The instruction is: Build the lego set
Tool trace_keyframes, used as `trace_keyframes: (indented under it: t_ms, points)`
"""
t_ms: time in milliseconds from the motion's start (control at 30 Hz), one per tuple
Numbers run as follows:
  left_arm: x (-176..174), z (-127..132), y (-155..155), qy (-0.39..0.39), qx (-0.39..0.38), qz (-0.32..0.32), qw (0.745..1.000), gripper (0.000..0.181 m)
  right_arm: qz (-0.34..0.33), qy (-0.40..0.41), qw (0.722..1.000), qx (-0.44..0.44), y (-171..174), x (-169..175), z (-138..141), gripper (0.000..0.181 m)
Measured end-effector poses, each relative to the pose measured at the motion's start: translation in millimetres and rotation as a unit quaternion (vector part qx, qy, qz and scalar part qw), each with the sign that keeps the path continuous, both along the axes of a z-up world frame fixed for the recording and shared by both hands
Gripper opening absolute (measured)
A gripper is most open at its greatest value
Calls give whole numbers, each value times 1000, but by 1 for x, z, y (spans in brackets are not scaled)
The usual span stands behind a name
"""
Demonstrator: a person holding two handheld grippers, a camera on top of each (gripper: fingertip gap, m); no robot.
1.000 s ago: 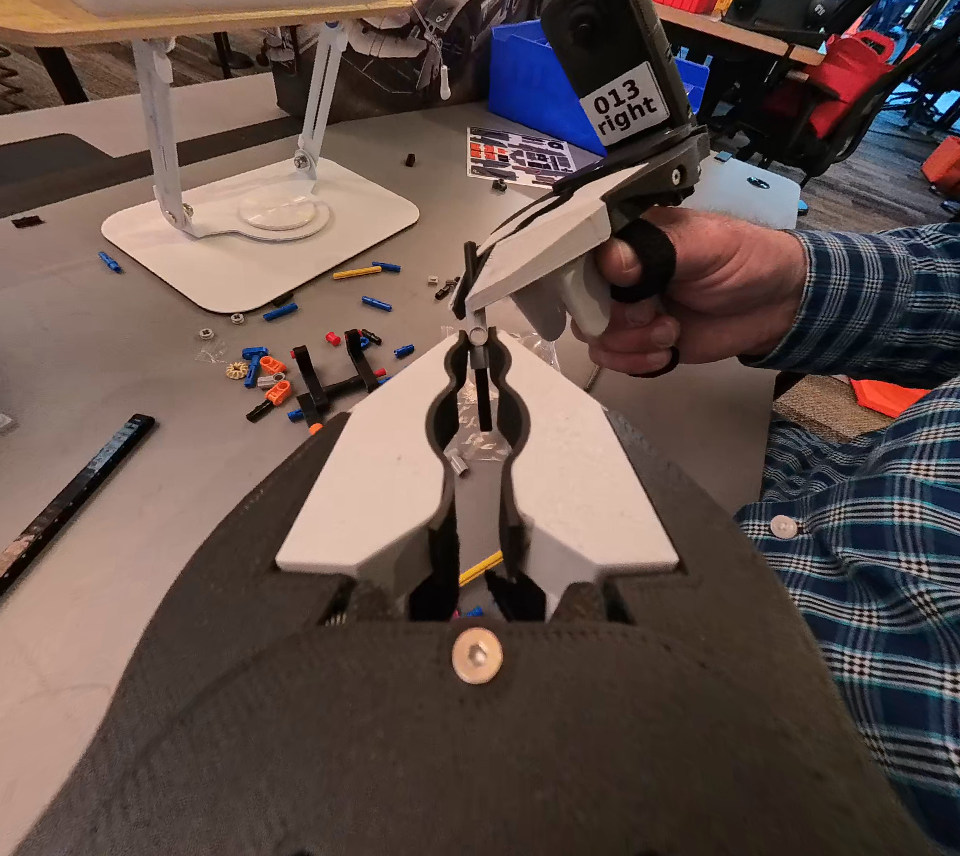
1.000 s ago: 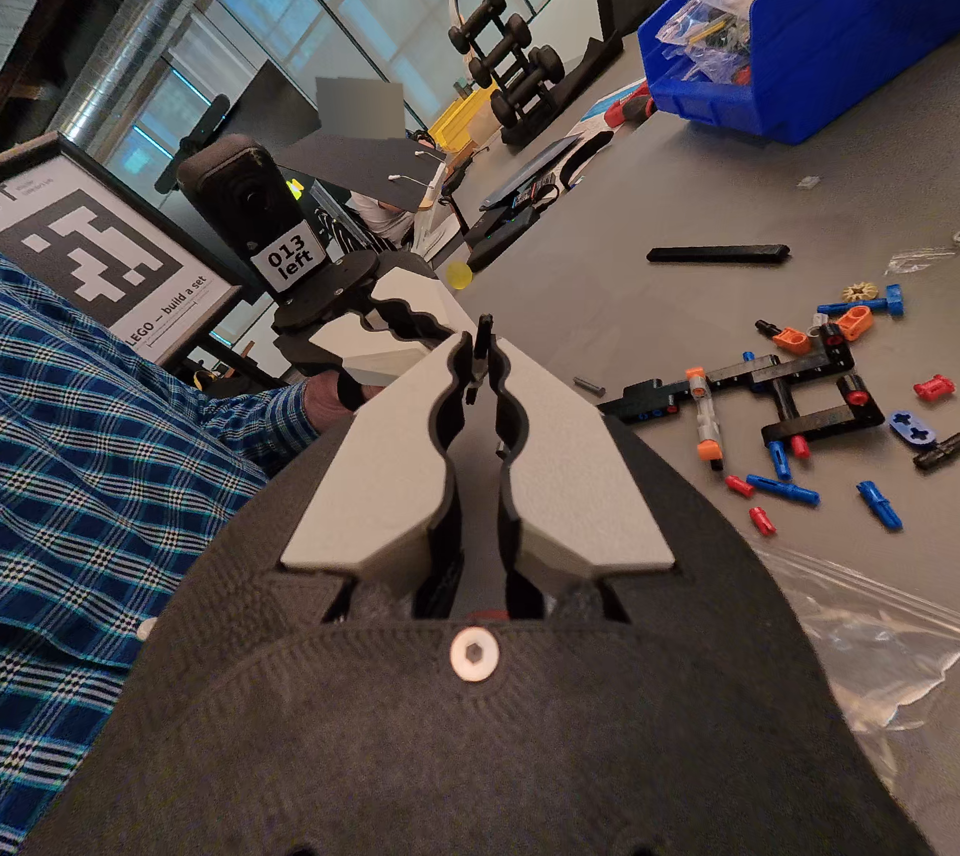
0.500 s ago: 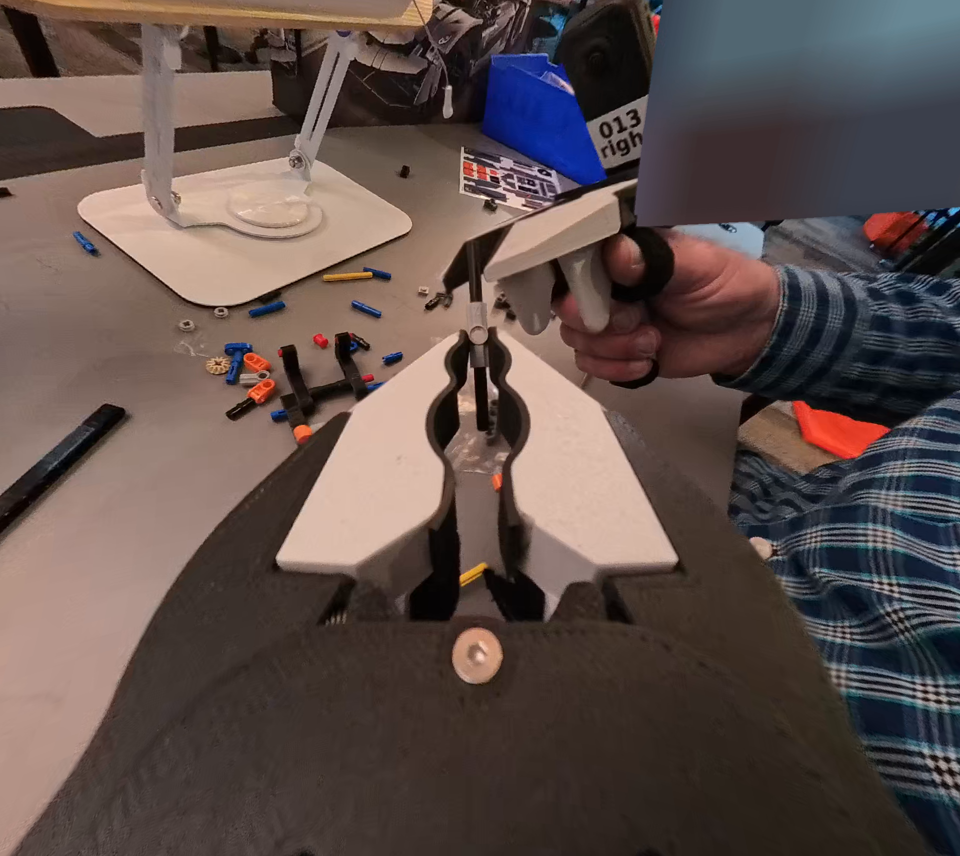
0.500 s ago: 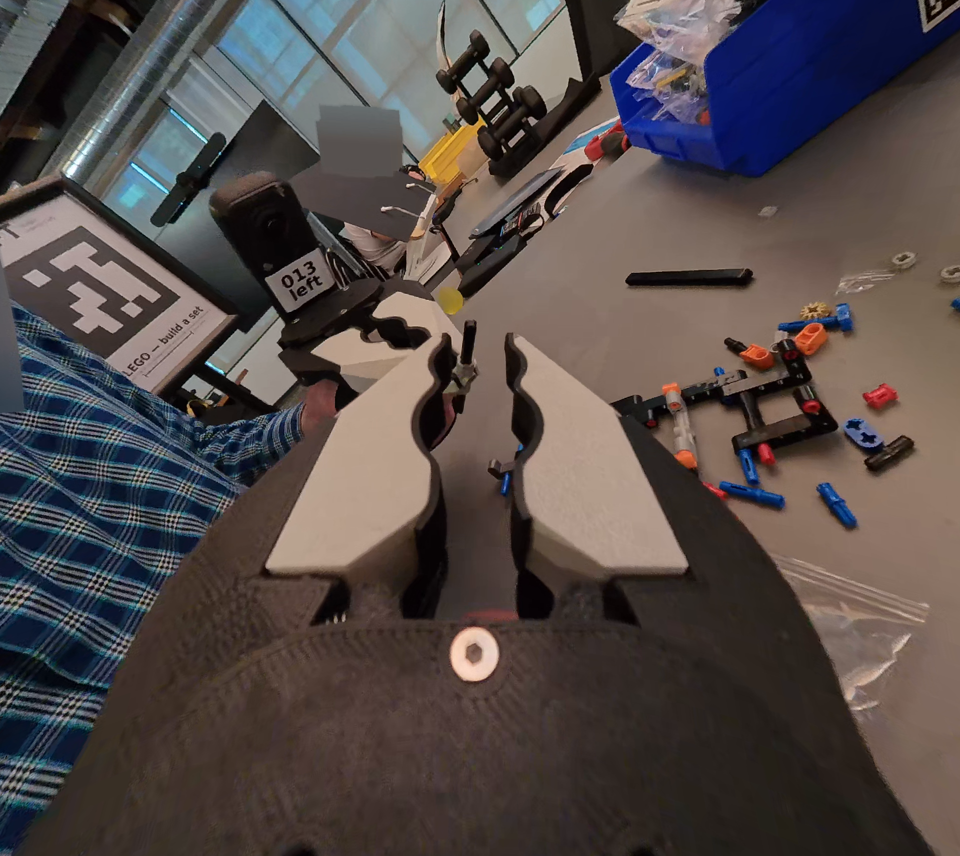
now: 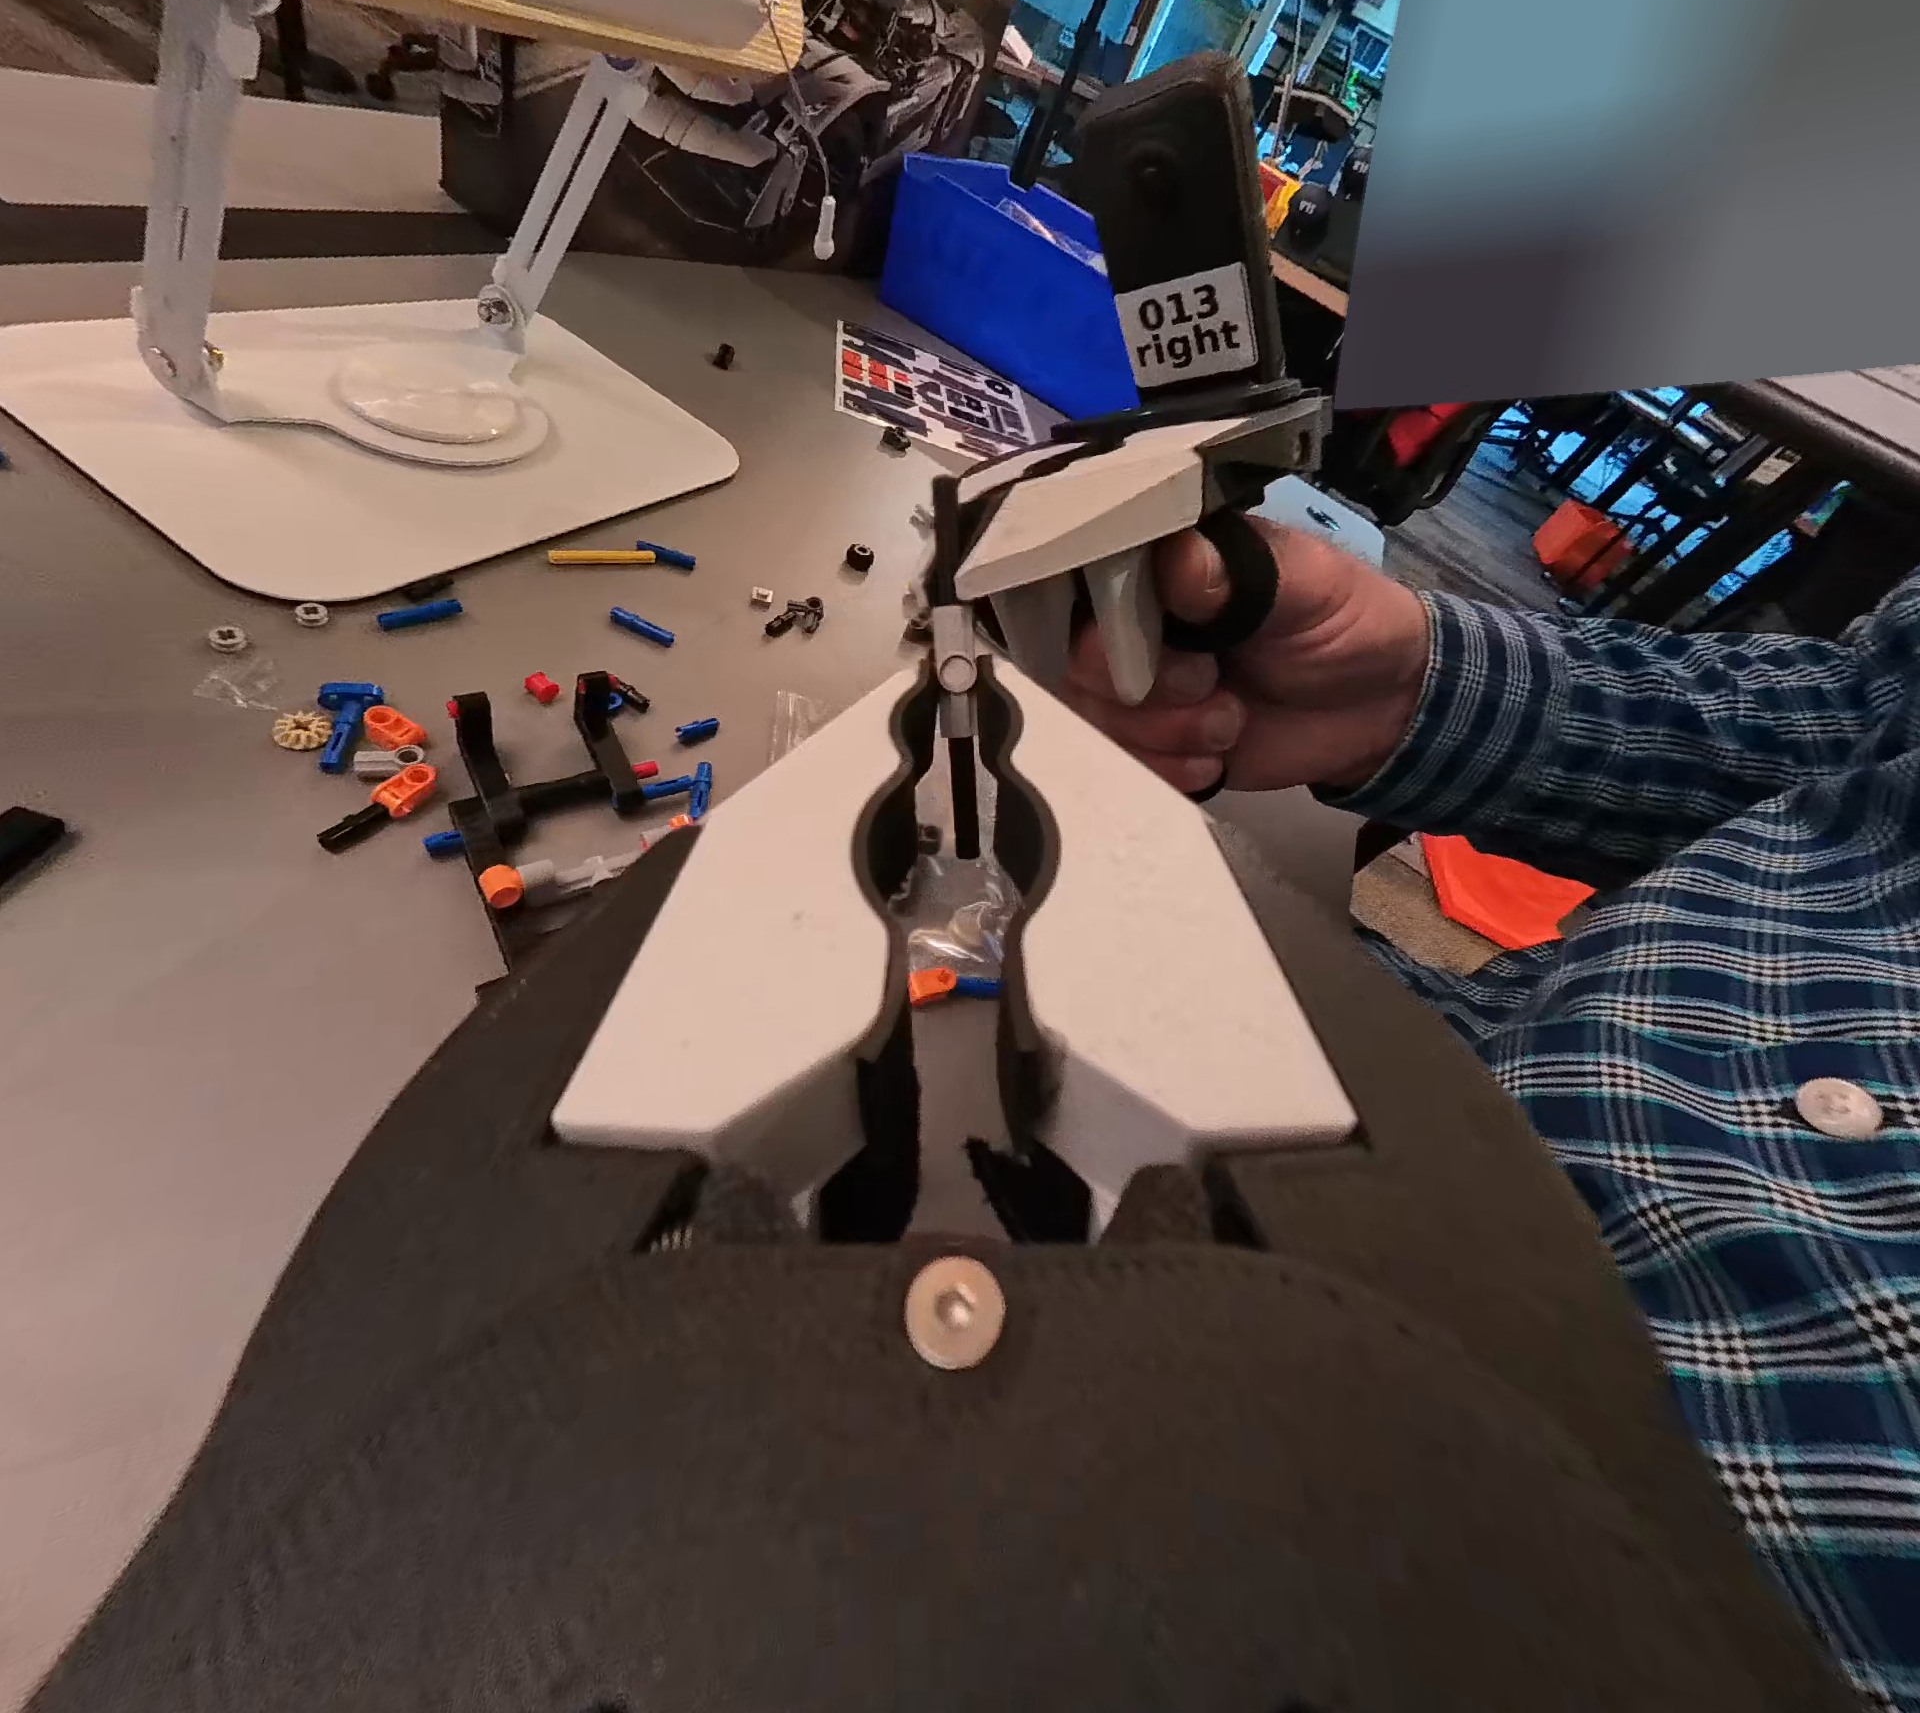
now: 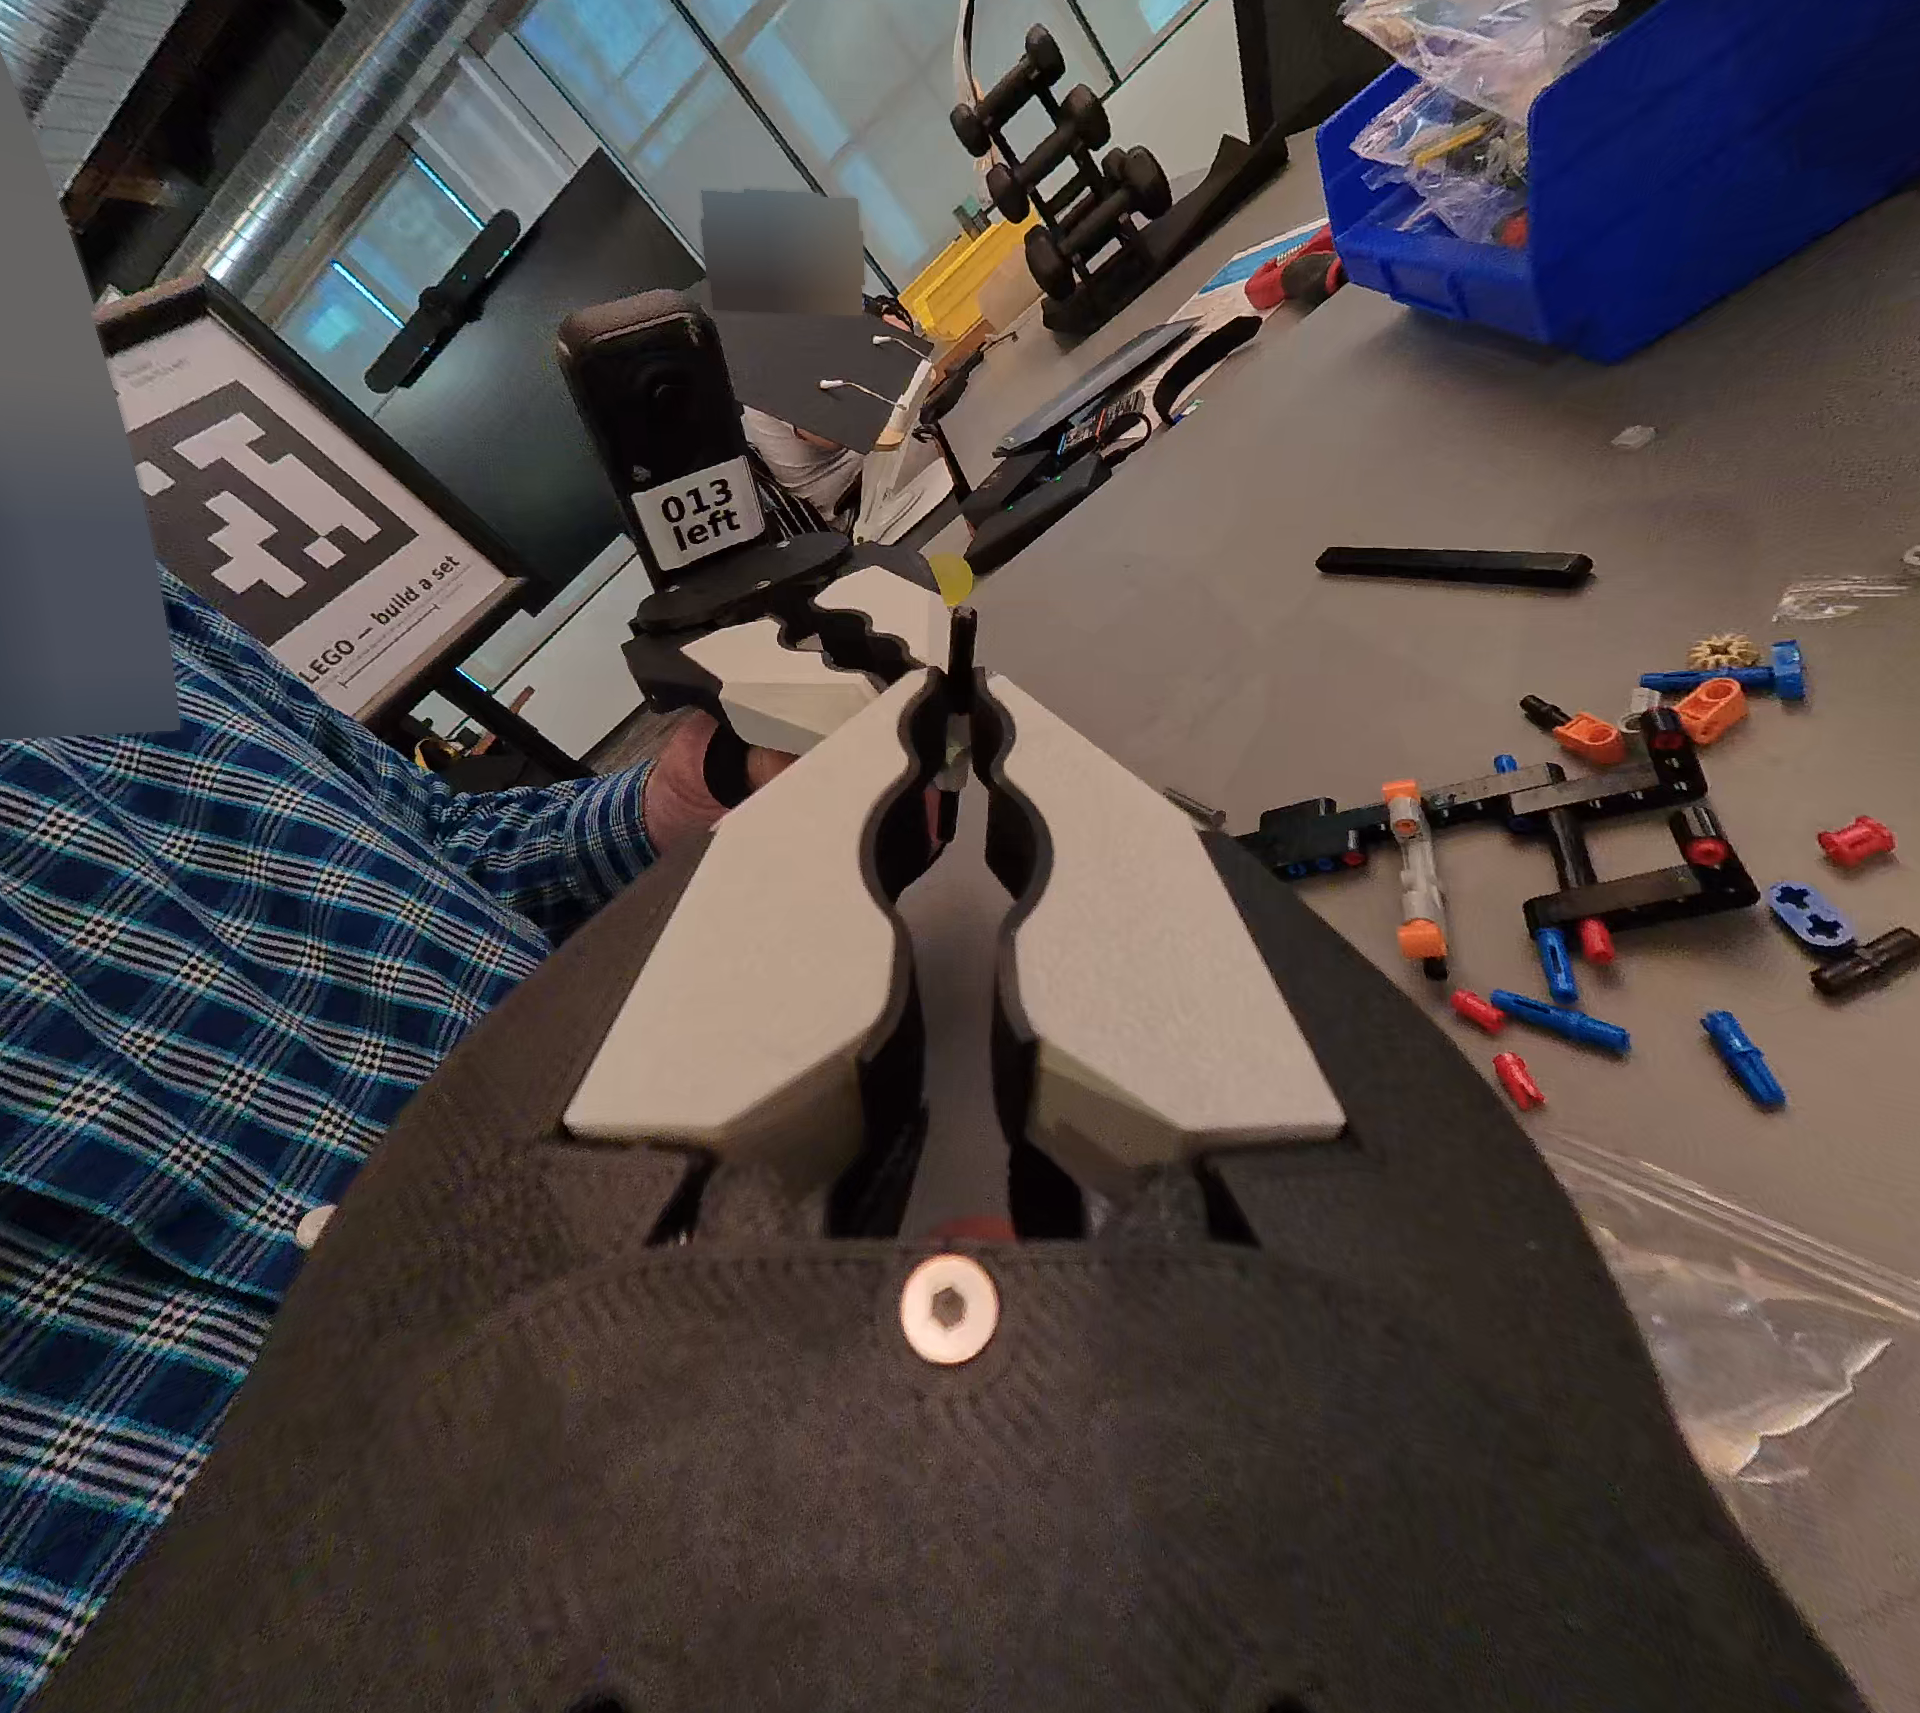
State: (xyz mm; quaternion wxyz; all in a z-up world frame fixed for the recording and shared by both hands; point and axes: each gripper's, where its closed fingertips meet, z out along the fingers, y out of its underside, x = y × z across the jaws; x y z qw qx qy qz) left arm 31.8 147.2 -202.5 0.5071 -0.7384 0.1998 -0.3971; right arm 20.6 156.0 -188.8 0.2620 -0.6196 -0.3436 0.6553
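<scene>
I find both my left tongs (image 5: 954,676) and right tongs (image 6: 961,707) closed on one black rod (image 5: 962,790) with its grey sleeve (image 5: 954,661), held upright between them, above the table (image 5: 156,988).

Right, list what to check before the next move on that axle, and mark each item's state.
1. Left gripper shut on the black axle: ok.
2. Right gripper shut on the same axle's far end: ok.
3. Grey connector on the axle, at the left gripper's tips: ok.
4. Connector at its final position along the axle: cannot tell.
5. Black frame lying on the table, apart from both grippers: ok.
</scene>
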Motion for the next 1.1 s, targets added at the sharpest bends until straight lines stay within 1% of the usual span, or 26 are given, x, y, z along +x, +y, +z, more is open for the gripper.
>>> trace_keyframes:
  t_ms: [133, 267, 433, 500, 567, 700, 767, 933, 1000, 1100]
  points:
    - [0, 2, -1, -7, 3, -4, 1000, 6, -6, 3, 1000, -1, 0, 1, 2, 1]
    - [-3, 4, 0, 7, 16, -1, 1000, 19, -20, 5, 1000, -3, 6, 5, 4, 1]
    - [-6, -2, 1, 33, 15, 0, 999, 26, -29, 9, 1000, -4, 10, 8, 5, 1]
    - [-3, -5, 0, 46, 17, -4, 999, 22, -28, 11, 1000, -7, 10, 8, 7, 1]
    - [2, -7, -3, 55, 19, -14, 998, 4, -26, 12, 1000, -6, 7, 7, 7, 1]
    - [3, -7, -5, 66, 25, -13, 997, 2, -23, 16, 1000, -7, 6, 6, 9, 1]
    - [3, -6, -5, 51, 14, -18, 998, 2, -22, 19, 1000, -5, 5, 6, 10, 1]
    - [5, 0, -8, -22, -27, -41, 999, 1, -21, 29, 999, -1, 4, 5, 14, 2]
    - [8, 2, -11, -50, -43, -59, 996, 1, -21, 29, 999, 1, 4, 5, 15, 8]
    - [12, 4, -14, -80, -59, -76, 992, 2, -13, 34, 999, 7, 1, 5, 17, 3]
